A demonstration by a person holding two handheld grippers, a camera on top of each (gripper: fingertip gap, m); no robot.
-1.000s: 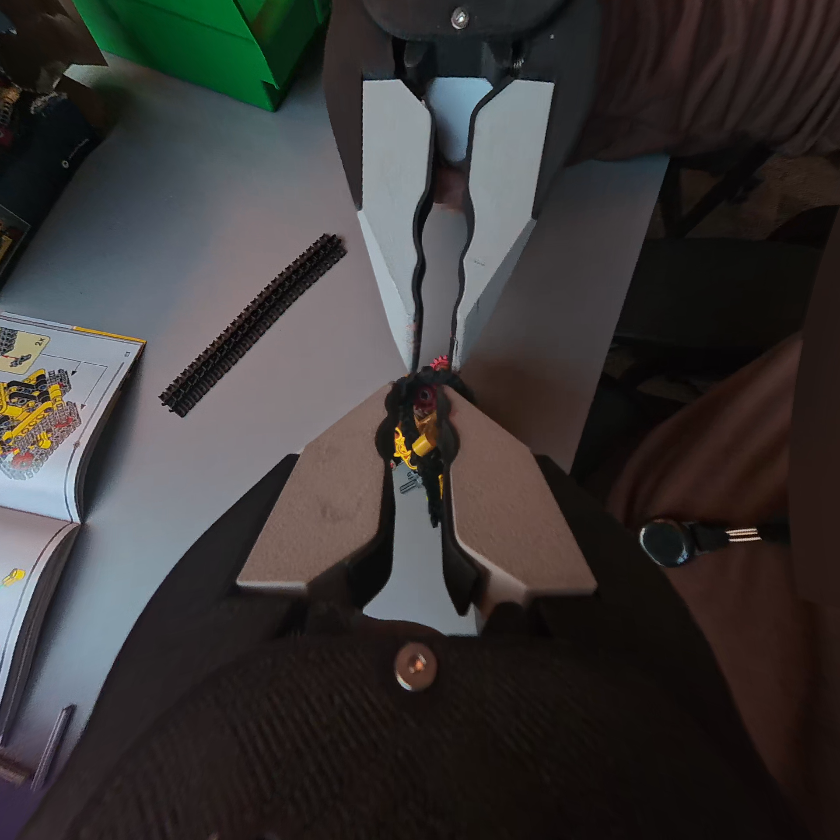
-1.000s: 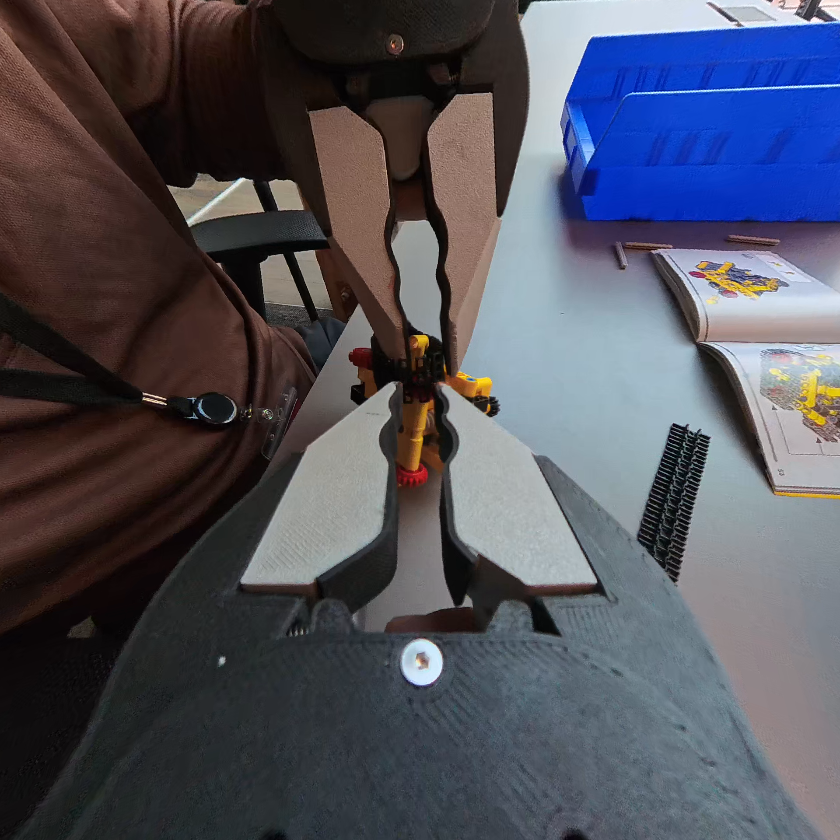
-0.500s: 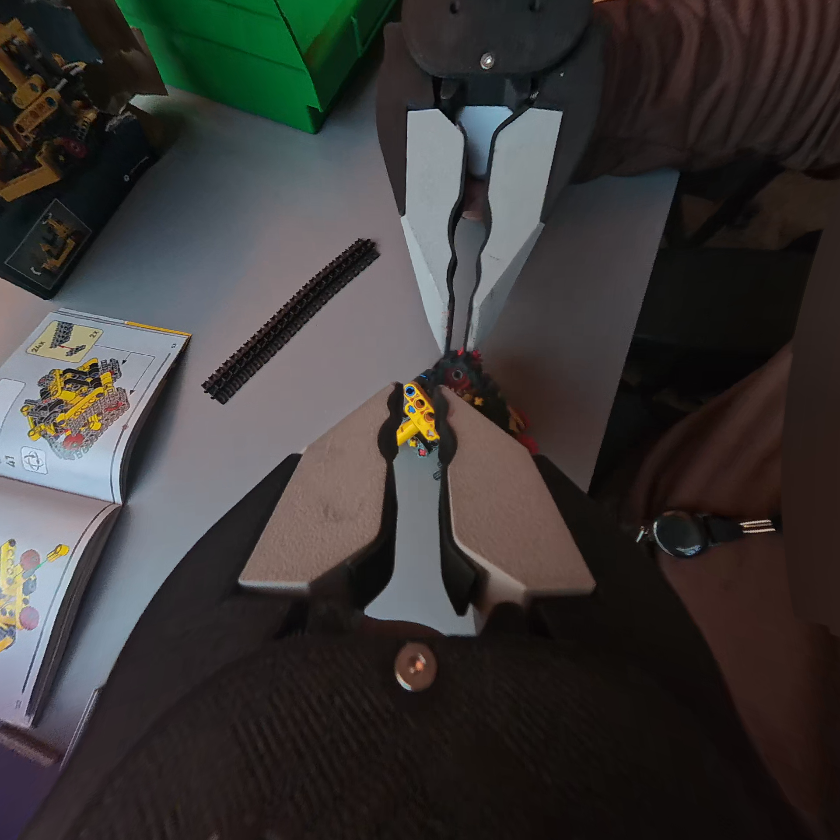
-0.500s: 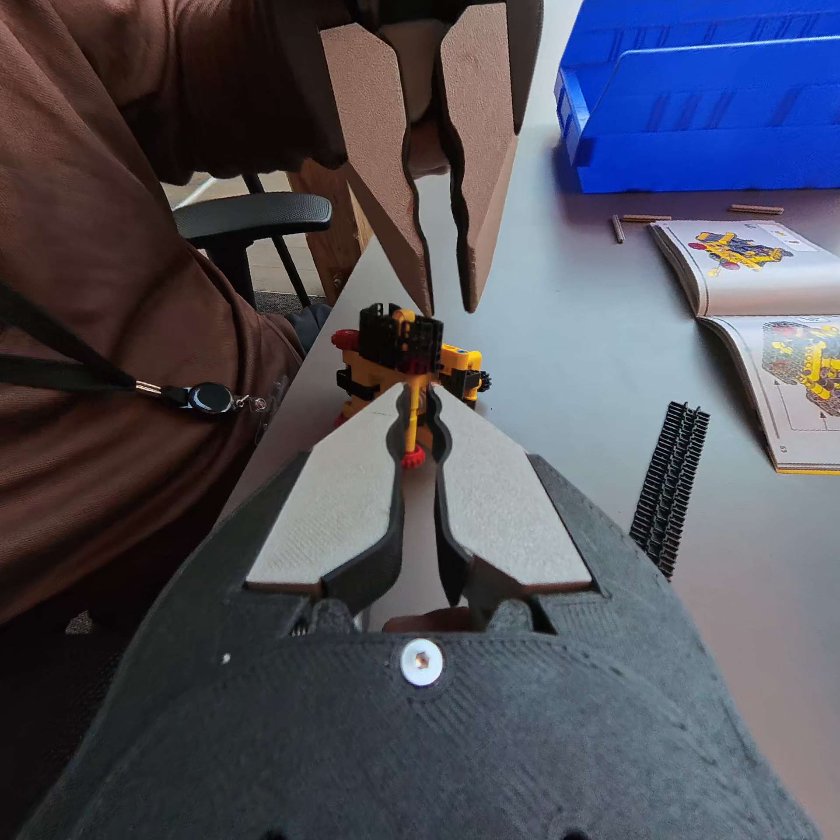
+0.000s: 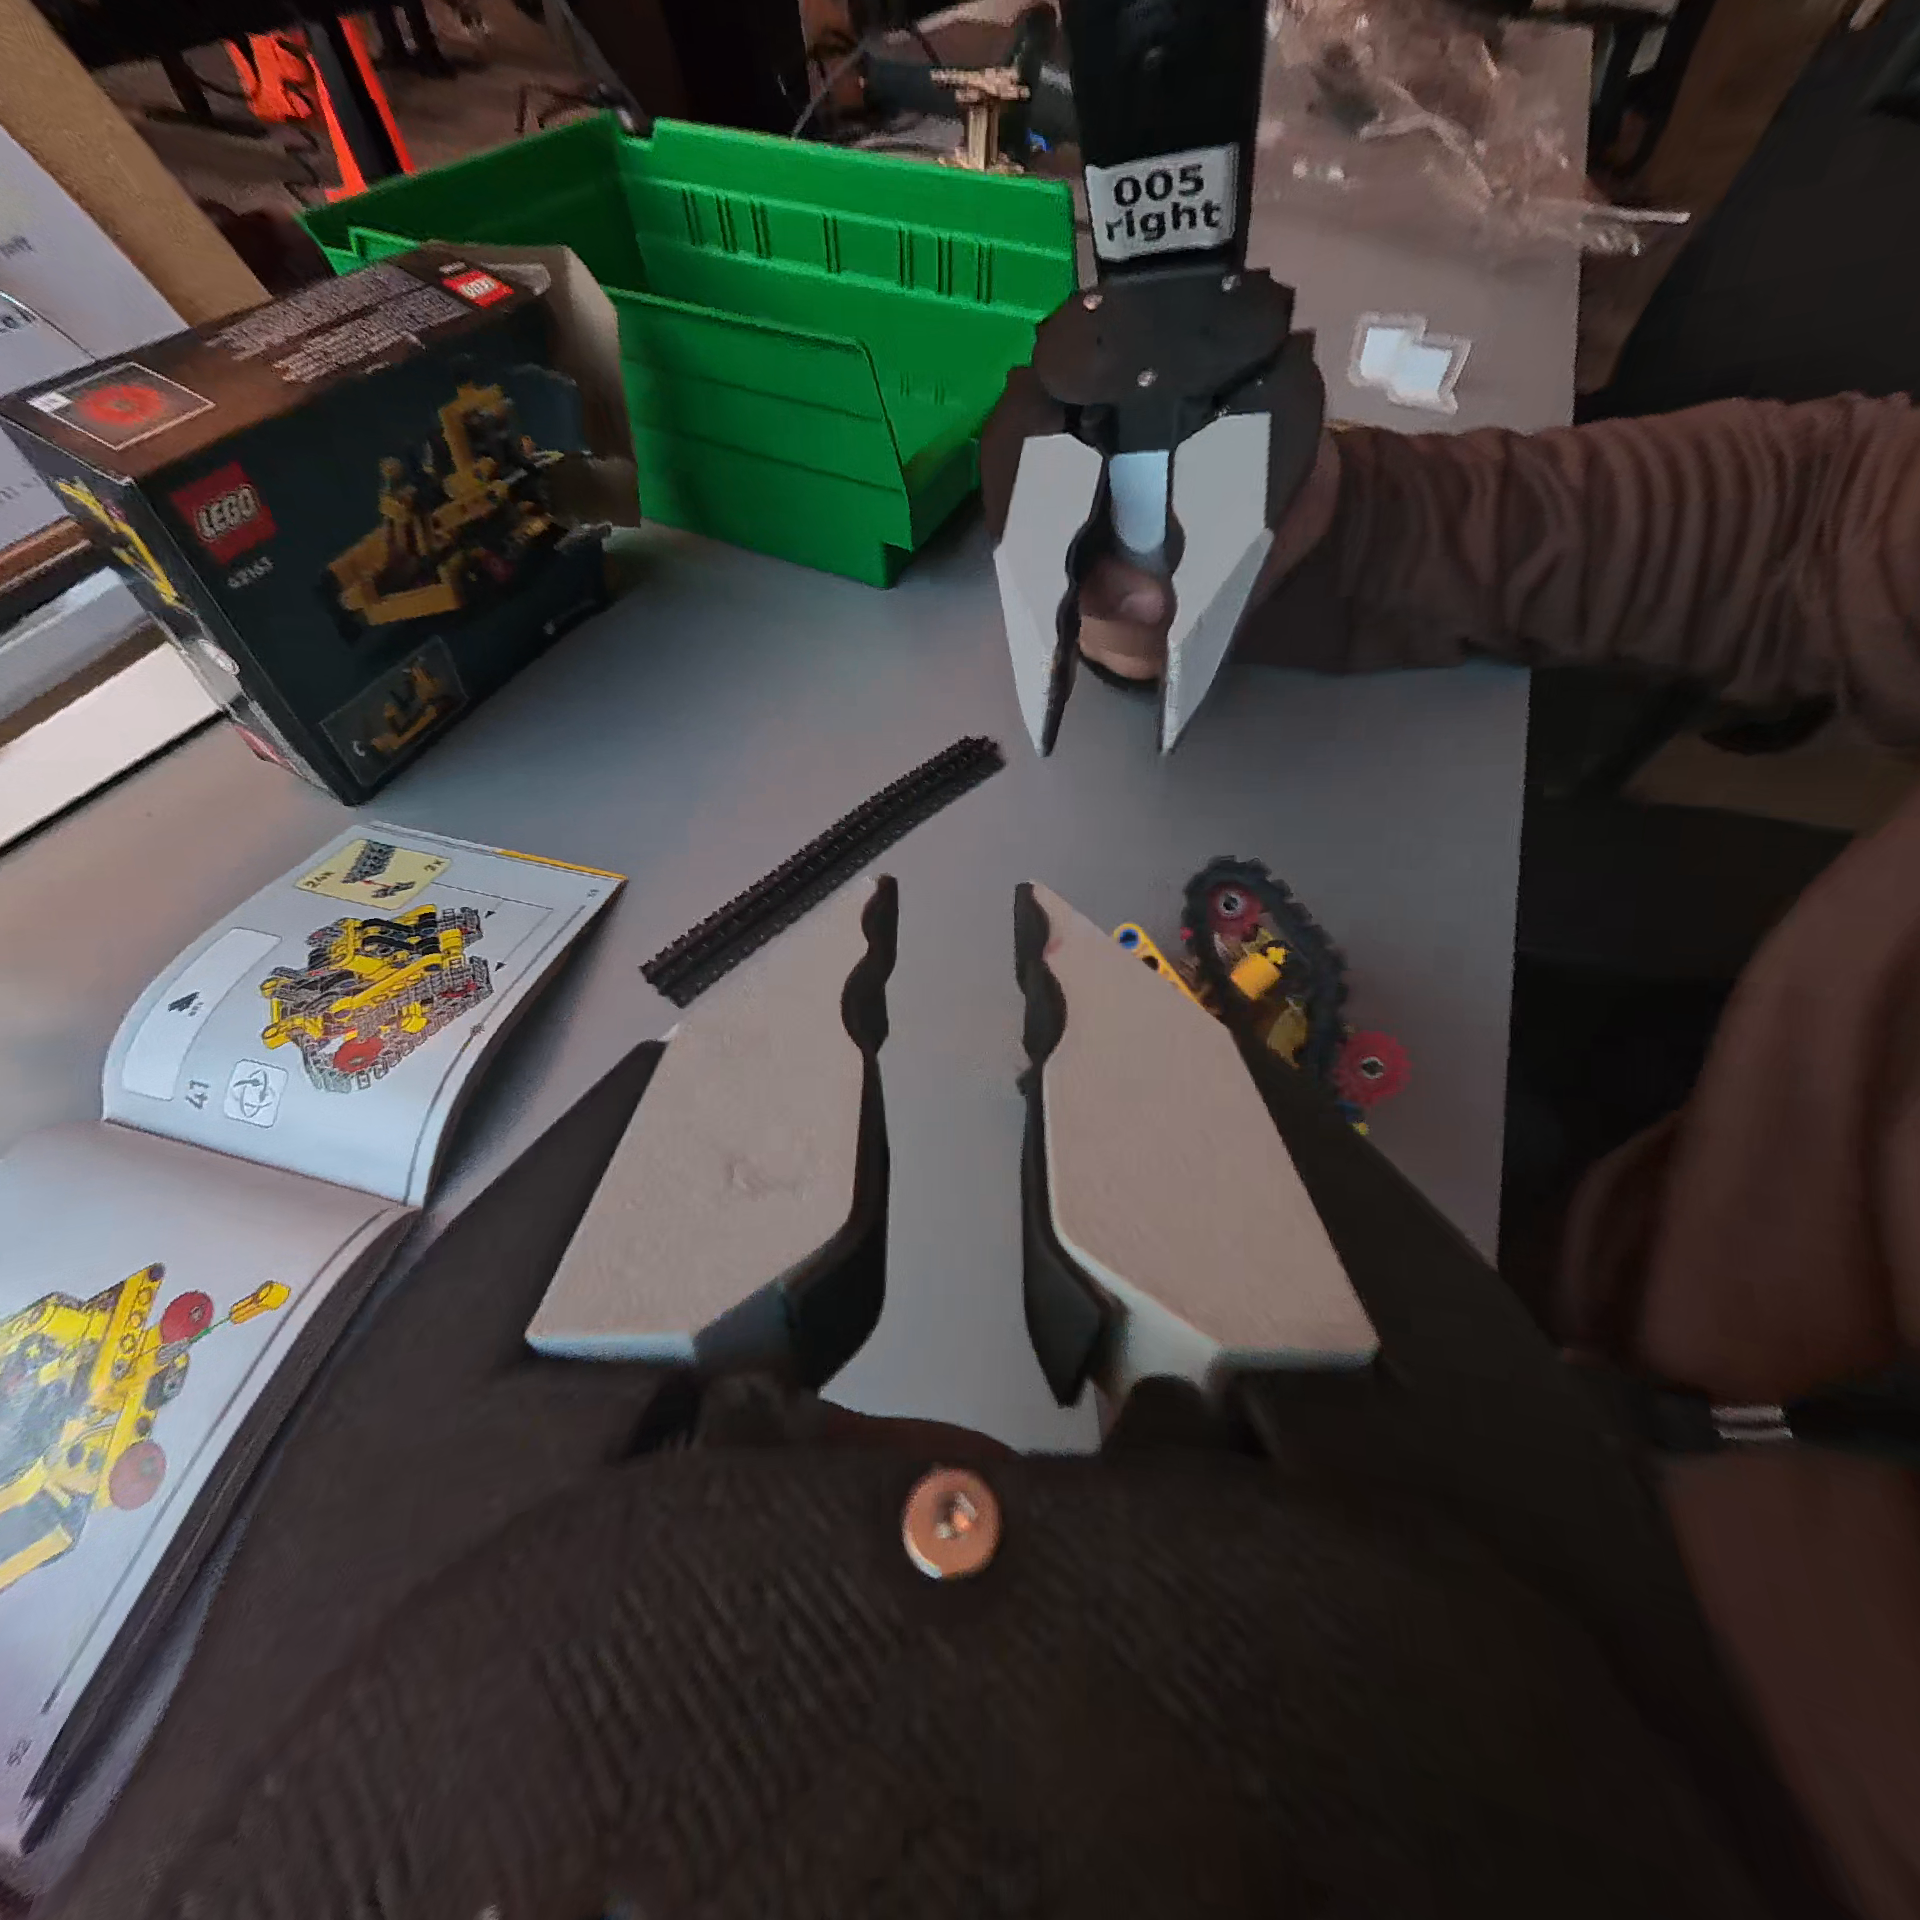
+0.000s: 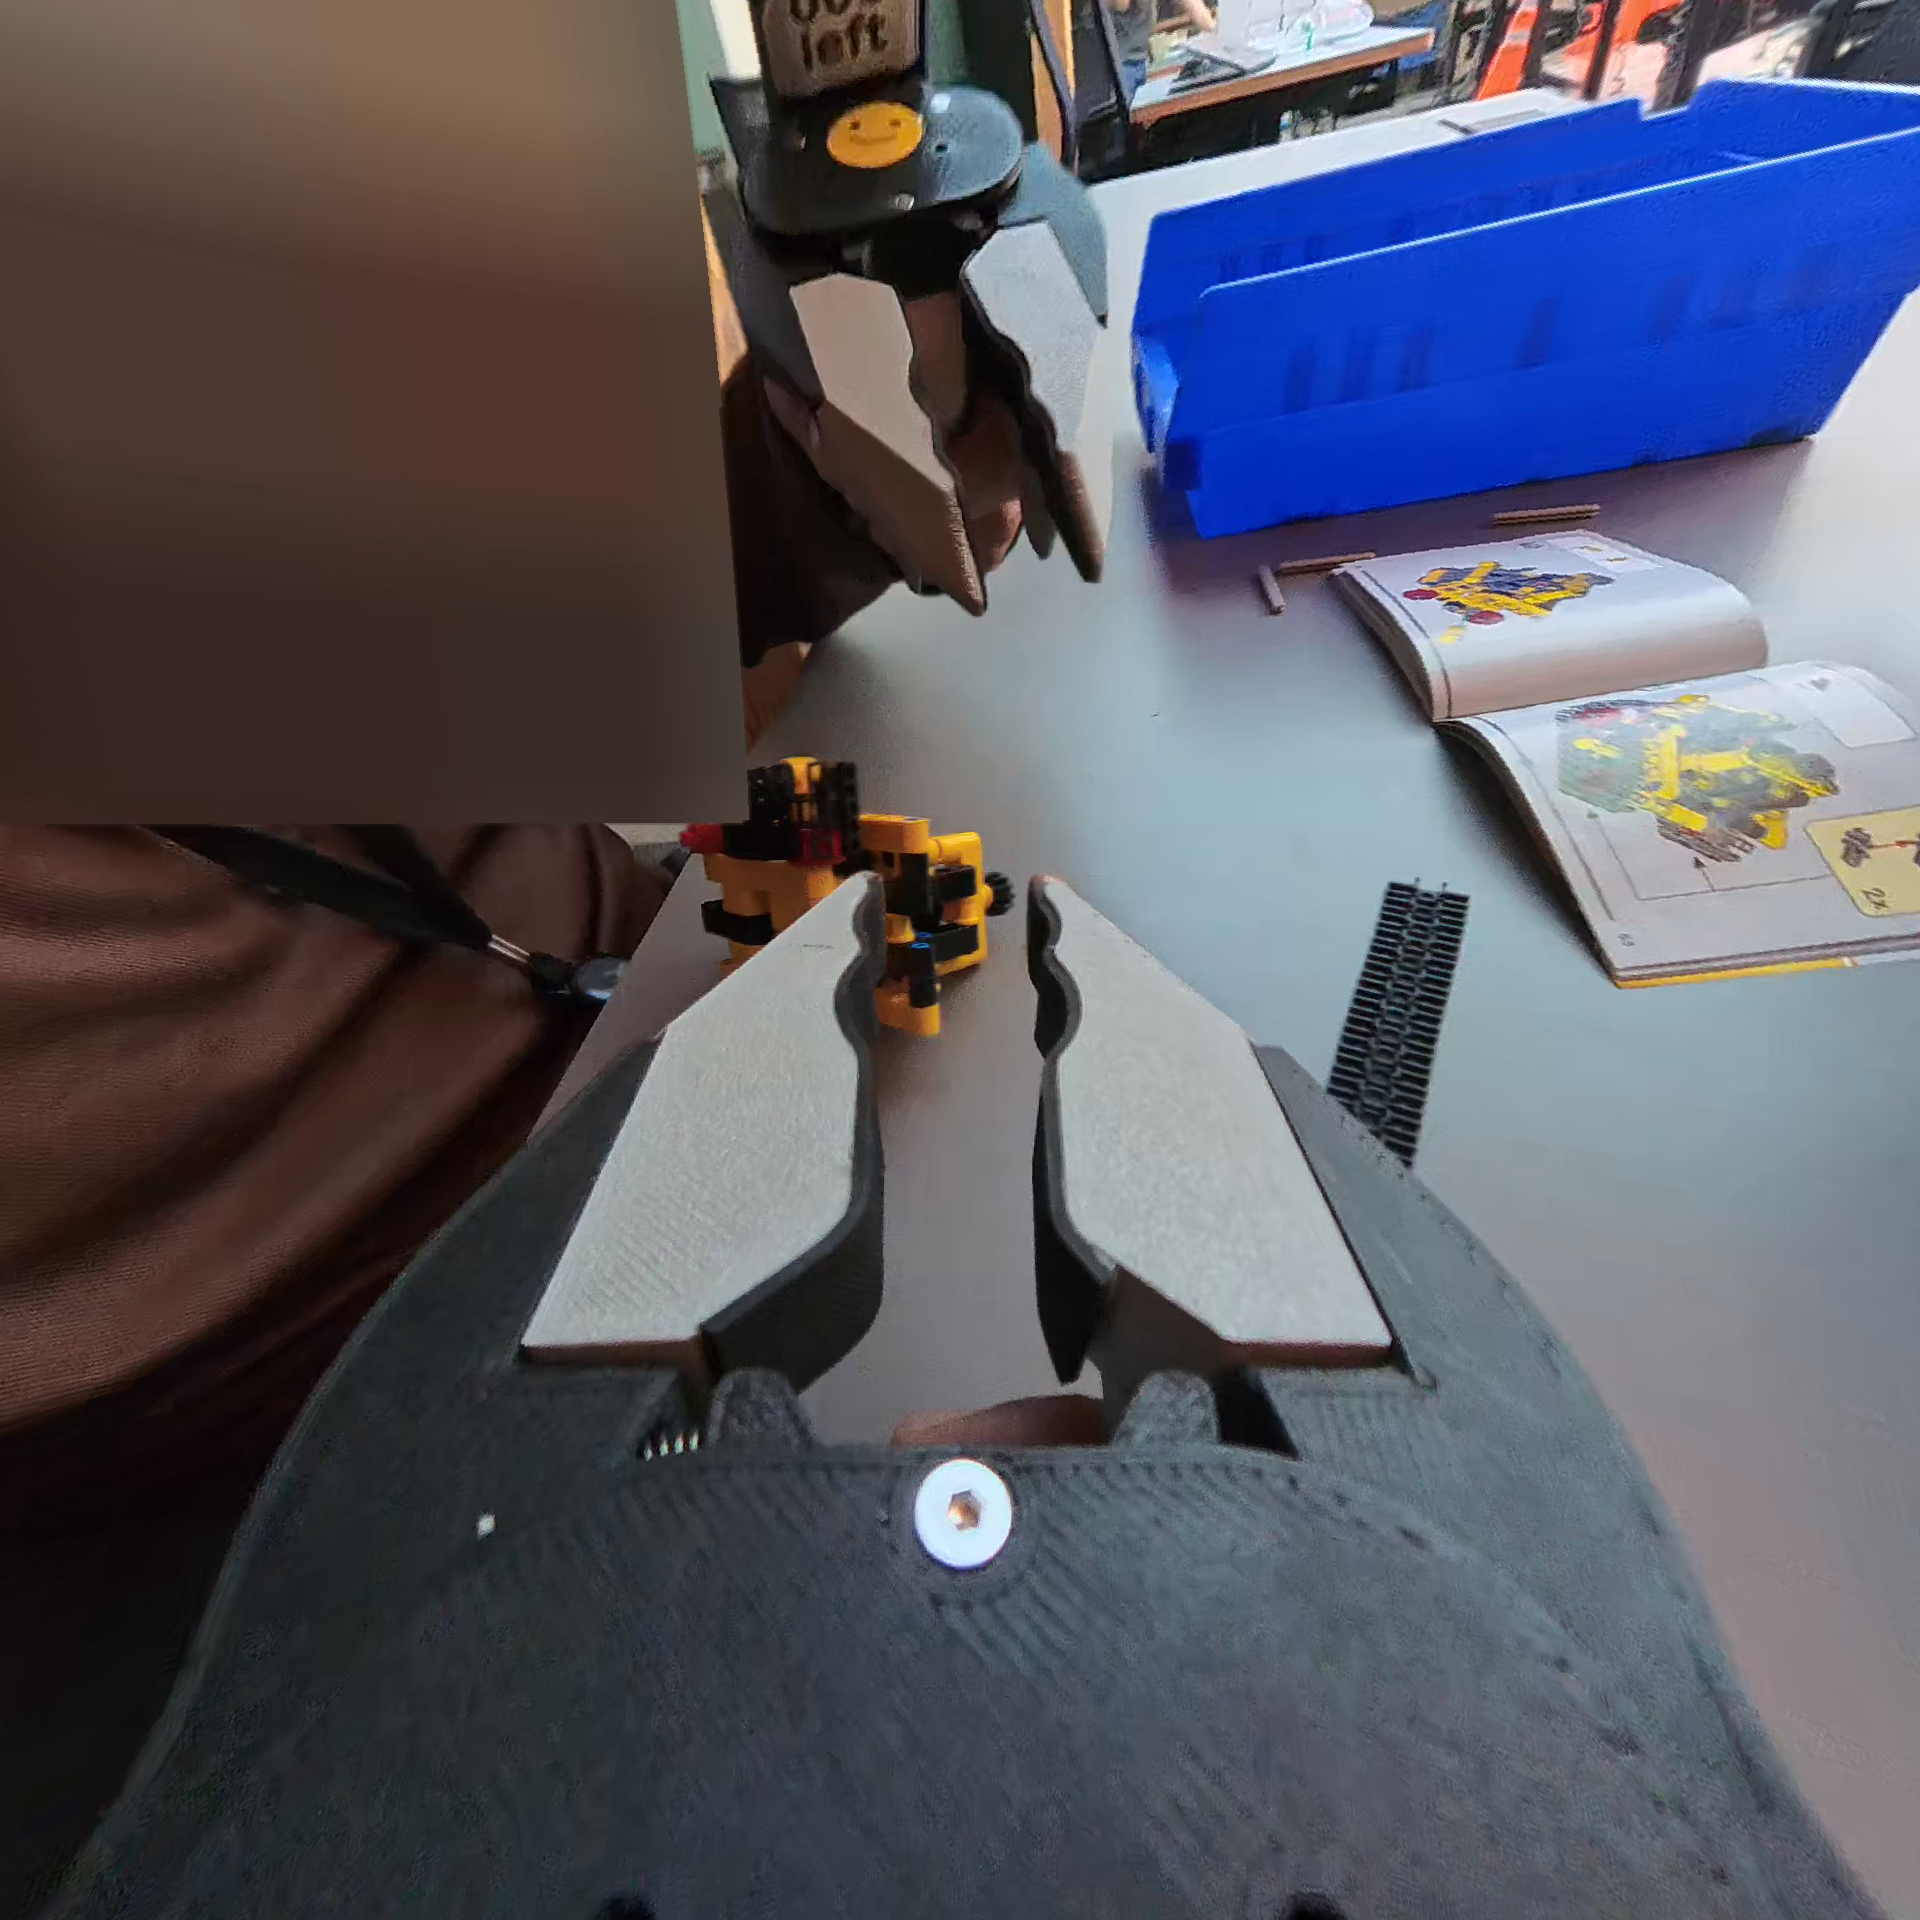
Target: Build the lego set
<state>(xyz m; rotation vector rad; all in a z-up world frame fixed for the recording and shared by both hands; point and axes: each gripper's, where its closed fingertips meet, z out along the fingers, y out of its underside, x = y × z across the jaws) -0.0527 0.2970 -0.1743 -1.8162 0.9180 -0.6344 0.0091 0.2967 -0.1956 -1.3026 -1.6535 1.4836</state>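
The left gripper (image 5: 948,902) hangs above the grey table (image 5: 665,727), its two fingers spread apart with only bare tabletop between them; it grips nothing. Just off its right fingertip, at about 2 o'clock in the left wrist view, the partly built yellow and black lego model (image 5: 1273,971) lies on the table near the edge, a black track looped round a red wheel. At 11 o'clock from the tips lies a loose black track strip (image 5: 821,868), running diagonally. Further left, at 9 o'clock, an instruction booklet (image 5: 312,997) lies open. Beyond the strip, at 12 o'clock, the right gripper (image 5: 1101,743) points steeply down at the table, its fingers parted and empty, a brown-sleeved arm (image 5: 1610,540) reaching in from 3 o'clock behind it. Farther still stand the set's dark box (image 5: 343,520) at 10 o'clock and a green bin (image 5: 790,343) at 11 o'clock.

In the right wrist view the right gripper (image 6: 951,899) is likewise spread and holds nothing; the model (image 6: 852,883) sits upright on the table just past its left finger, near the table edge. The track strip (image 6: 1403,1018) lies at 2 o'clock, the booklet (image 6: 1662,790) beyond it. At 12 o'clock the left gripper (image 6: 1029,587) is tilted downward, fingers apart, and a blue bin (image 6: 1507,343) stands farthest at 1 o'clock.
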